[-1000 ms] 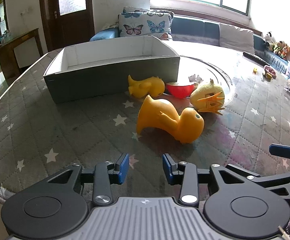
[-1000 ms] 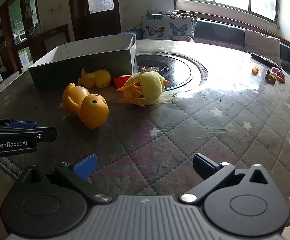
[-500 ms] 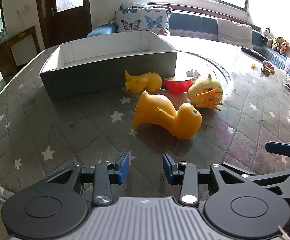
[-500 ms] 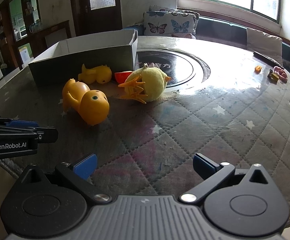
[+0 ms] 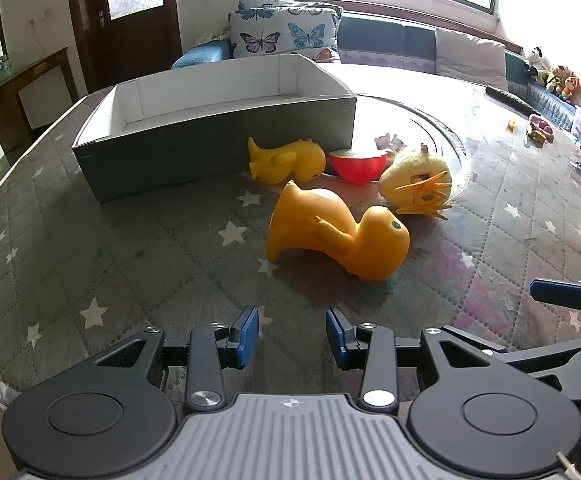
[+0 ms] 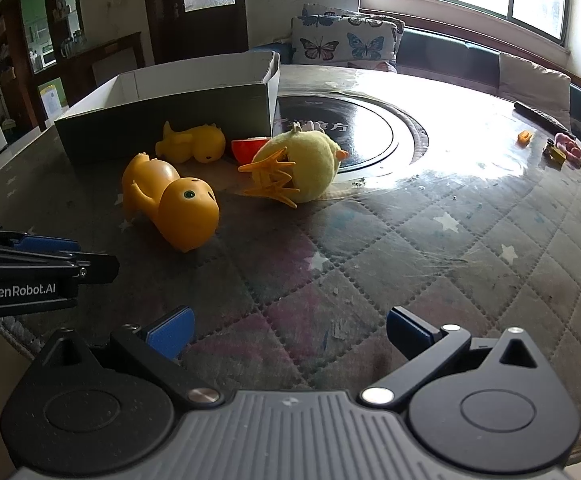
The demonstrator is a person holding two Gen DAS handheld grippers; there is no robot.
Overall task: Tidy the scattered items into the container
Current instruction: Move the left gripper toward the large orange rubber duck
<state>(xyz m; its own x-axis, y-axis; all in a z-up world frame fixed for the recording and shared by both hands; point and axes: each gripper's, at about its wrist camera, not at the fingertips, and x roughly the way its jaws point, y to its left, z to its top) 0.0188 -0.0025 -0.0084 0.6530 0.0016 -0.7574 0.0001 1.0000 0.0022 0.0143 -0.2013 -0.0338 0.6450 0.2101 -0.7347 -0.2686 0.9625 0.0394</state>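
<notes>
Both your left gripper (image 5: pixel 290 334) and right gripper (image 6: pixel 288 330) gape empty; that big duck (image 5: pixel 336 234) looks light, slick, so pinch its narrow neck.

Black hand-held gripper (image 5: pixel 291 333), blue finger pads (image 5: pixel 246 336), silver screws, ribbed grey housing, white GenRobot.AI lettering

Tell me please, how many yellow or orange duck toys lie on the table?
3. The large orange duck lies nearest the grippers. The small yellow duck lies beside the box. The plush duck lies right of the red bowl. The box's inside is partly hidden.
</notes>
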